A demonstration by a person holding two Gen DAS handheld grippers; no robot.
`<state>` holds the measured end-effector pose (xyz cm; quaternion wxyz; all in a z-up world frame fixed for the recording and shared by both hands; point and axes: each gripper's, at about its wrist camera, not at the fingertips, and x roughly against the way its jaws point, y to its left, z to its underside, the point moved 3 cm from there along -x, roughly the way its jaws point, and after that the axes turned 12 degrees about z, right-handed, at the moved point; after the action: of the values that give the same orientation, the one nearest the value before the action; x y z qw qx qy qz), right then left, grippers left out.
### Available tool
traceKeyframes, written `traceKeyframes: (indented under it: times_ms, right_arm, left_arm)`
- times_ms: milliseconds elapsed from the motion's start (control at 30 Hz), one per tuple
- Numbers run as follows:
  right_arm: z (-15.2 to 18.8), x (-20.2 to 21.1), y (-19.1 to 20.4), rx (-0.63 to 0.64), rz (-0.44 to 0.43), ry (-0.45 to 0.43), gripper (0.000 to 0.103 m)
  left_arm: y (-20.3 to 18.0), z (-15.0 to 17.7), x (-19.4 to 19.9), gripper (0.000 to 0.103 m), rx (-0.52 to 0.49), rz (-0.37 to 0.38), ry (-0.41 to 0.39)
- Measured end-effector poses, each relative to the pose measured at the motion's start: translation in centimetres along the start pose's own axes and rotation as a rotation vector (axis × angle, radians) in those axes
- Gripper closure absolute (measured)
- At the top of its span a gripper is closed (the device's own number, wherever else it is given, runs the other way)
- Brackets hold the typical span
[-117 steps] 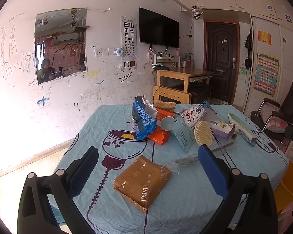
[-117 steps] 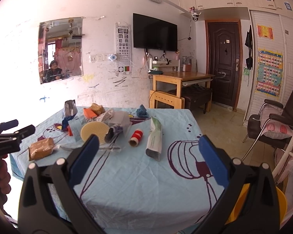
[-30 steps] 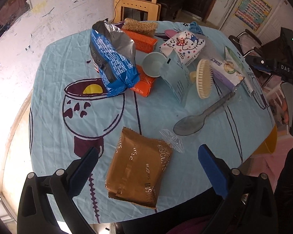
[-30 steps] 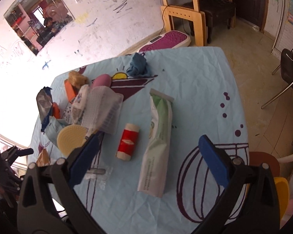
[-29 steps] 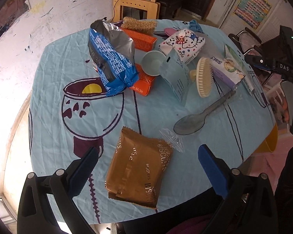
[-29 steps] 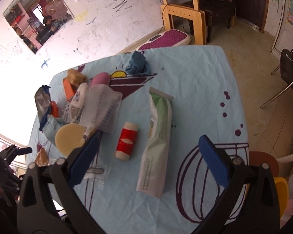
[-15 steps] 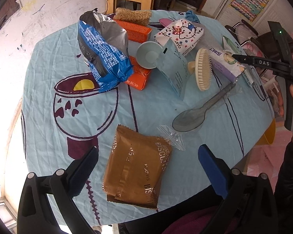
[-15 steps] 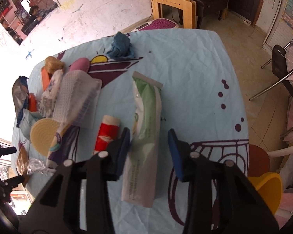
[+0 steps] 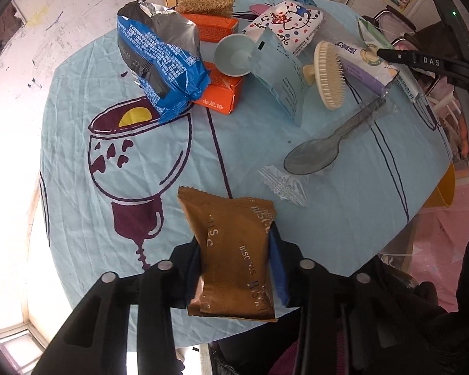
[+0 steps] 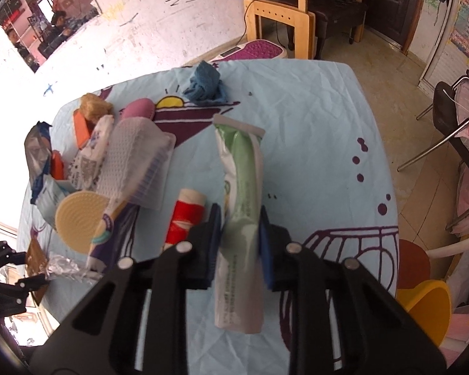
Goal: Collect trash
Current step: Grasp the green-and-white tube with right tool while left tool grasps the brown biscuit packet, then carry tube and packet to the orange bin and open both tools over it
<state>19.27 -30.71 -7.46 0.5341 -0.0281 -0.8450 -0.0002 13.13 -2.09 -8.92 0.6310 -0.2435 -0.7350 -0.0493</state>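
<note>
On a cluttered blue-clothed table, the left gripper has just closed on a brown biscuit packet at six o'clock; the right gripper has closed on a green-and-white pouch. Either slippery wrapper could slide free when lifted.

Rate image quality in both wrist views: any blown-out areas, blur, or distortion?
Left wrist view: wall and floor at left are overexposed; fisheye curves the table edge; the brown biscuit packet is sharp. Right wrist view: the left edge is blown out; the green-and-white wrapper is slightly soft near the pads.
</note>
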Motion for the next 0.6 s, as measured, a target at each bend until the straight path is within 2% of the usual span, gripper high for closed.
traceKeyframes:
  times_ms: [33,133,233,400,600]
  right_arm:
    - [0.0,0.1,-0.1,-0.003,0.0,-0.005,0.082]
    - [-0.1,0.6,-0.4,-0.016,-0.011,-0.025,0.083]
    - [-0.1,1.3,-0.8,-0.027,-0.021,-0.046,0.083]
    - [0.5,3.0,-2.2,-0.062,-0.048,-0.087,0.083]
    - [2.7,5.4,-6.4,-0.136,-0.052,-0.145,0.083]
  left_arm:
    - [-0.1,0.1,0.0,0.081,-0.003,-0.004,-0.003]
    - [-0.1,0.6,0.0,0.088,-0.016,-0.024,-0.015]
    - [-0.3,0.8,0.3,0.092,-0.023,-0.036,-0.039]
    - [-0.7,0.8,2.4,0.093,-0.051,-0.054,-0.075]
    - [-2.8,-0.4,5.3,0.093,-0.078,-0.005,-0.154]
